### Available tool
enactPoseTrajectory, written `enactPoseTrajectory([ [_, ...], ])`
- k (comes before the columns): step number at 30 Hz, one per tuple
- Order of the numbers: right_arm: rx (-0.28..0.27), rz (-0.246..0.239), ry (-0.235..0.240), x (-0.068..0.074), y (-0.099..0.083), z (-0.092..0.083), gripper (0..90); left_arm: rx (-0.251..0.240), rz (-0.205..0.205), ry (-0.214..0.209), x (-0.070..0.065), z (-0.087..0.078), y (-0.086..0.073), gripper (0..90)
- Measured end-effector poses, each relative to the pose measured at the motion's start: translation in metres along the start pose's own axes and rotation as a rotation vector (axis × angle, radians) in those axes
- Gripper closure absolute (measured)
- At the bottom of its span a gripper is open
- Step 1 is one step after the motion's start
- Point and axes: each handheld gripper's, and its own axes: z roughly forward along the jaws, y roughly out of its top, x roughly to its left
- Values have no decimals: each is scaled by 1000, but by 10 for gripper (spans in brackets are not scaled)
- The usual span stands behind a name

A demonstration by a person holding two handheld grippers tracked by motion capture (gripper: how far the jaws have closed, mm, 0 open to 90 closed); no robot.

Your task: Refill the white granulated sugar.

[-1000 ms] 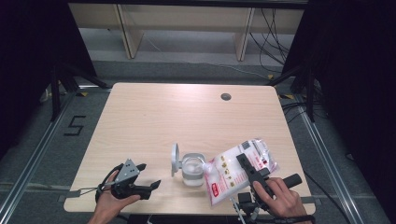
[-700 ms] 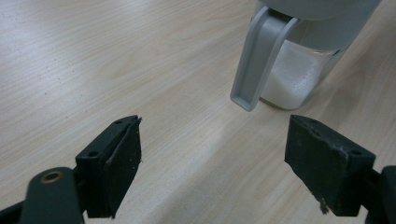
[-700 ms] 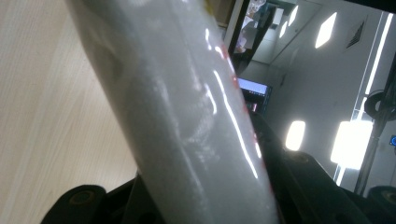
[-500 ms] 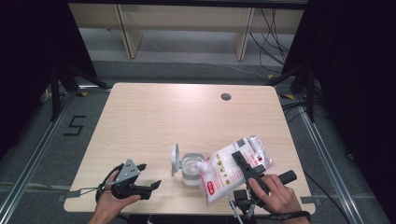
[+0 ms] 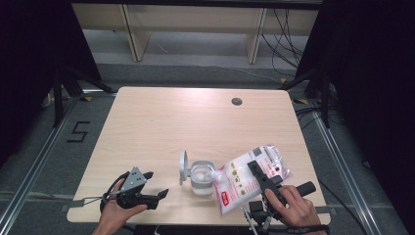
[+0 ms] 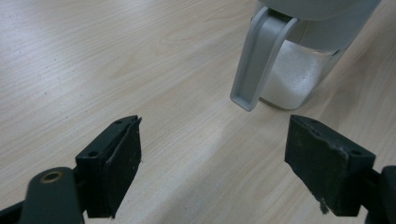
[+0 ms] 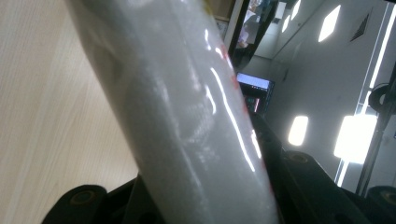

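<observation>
Clear plastic, white-filled: the bag [image 5: 249, 178] is clamped in the right gripper [image 5: 259, 178], tilted with its corner over the jar [image 5: 201, 178] at the table's [image 5: 161, 122] near edge. Pouring looks underway; next, tip steadily, keeping the spout over the mouth. Left gripper [image 5: 157, 195] rests open, empty. The jar, lid [image 5: 183, 167] flipped up, holds white grains low down

Black hand-held gripper [image 5: 155, 197], grey three-cornered plate [image 5: 133, 179]

Bright overhead light on table [image 5: 161, 122], dark surroundings, glare on bag [image 7: 224, 107]
</observation>
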Motion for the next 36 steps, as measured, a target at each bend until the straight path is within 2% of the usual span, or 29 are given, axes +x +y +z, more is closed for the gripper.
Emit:
enactPoseTrajectory([
  [1, -21, -3, -21, -1, 1, 1, 692, 0, -1, 0, 0, 0, 0, 183],
  [2, -11, 1, -5, -1, 2, 1, 692, 1, 0, 0, 0, 0, 0, 183],
  [3, -12, 9, -9, -1, 3, 1, 693, 1, 1, 0, 0, 0, 0, 183],
  [4, -32, -9, -24, -3, 3, 2, 693, 1, 1, -1, 0, 0, 0, 183],
  [6, -26, 24, -20, -1, 4, 3, 693, 1, 1, -2, 0, 1, 0, 183],
  [7, -35, -6, -27, -4, 4, 5, 693, 2, -1, -2, 0, 1, 0, 183],
  [9, -33, -1, -26, -4, 4, 6, 693, 2, 0, -2, 0, 1, 0, 183],
  [10, -25, 19, -13, -3, 3, 7, 693, 2, -1, -2, 0, 1, 0, 183],
  [11, -30, 6, -24, -4, 3, 8, 693, 2, -1, -2, 0, 1, 0, 183],
  [12, -6, 33, -6, -2, 2, 7, 693, 2, -1, -2, 0, 1, 0, 183],
  [13, -27, -1, -30, -5, 1, 9, 694, 3, 0, -1, 0, 1, 0, 183],
  [14, -27, 4, -26, -4, 1, 9, 694, 2, -2, -1, 0, 1, 0, 183],
  [15, -4, 10, -12, -4, 0, 7, 694, 2, 1, -2, 0, 1, 0, 183],
  [16, -21, 5, -28, -4, -1, 8, 694, 2, 1, -2, 0, 0, 0, 183],
  [18, -7, 30, -15, -2, -3, 7, 694, 2, 1, -1, 0, 0, 0, 183],
  [19, -6, 4, -12, -4, -3, 6, 694, 2, 1, -1, 0, 0, 0, 183],
  [20, 11, 41, -4, -1, -4, 5, 694, 1, 0, 0, 0, 0, 0, 183],
  [23, -4, 3, -13, -4, -4, 5, 694, 1, 0, 0, 0, 0, 0, 183],
  [24, 3, 27, -5, -1, -4, 4, 694, 1, 1, 0, 0, 0, 0, 183],
  [25, -3, 36, -14, 0, -4, 4, 694, 0, 1, 0, 0, 0, 0, 183],
  [26, 0, 20, -17, -1, -3, 3, 694, 0, 1, 1, 0, 0, 0, 183],
  [27, 9, 41, 1, 1, -3, 1, 694, -1, 0, 2, 0, 0, 0, 183],
  [28, -7, 7, -9, -2, -2, 2, 694, 0, 6, 2, 0, -1, 0, 183],
  [31, 0, 10, -1, -2, -1, 0, 695, 2, 19, 0, 1, -1, 0, 183],
  [32, -1, 15, -1, -1, 0, 0, 695, 1, -2, 0, 0, 0, 0, 183],
  [33, 0, 31, -2, 0, 0, 1, 695, 1, -3, -1, 0, 0, 0, 183],
  [34, -23, -4, -23, -3, 1, 2, 695, 1, -3, 0, 0, 0, 0, 183],
  [35, -17, -3, -18, -2, 1, 2, 695, 3, 5, 5, 0, 0, 0, 183],
  [36, -14, 17, -15, -1, 2, 2, 695, 4, 23, 3, 1, 0, 1, 183],
])
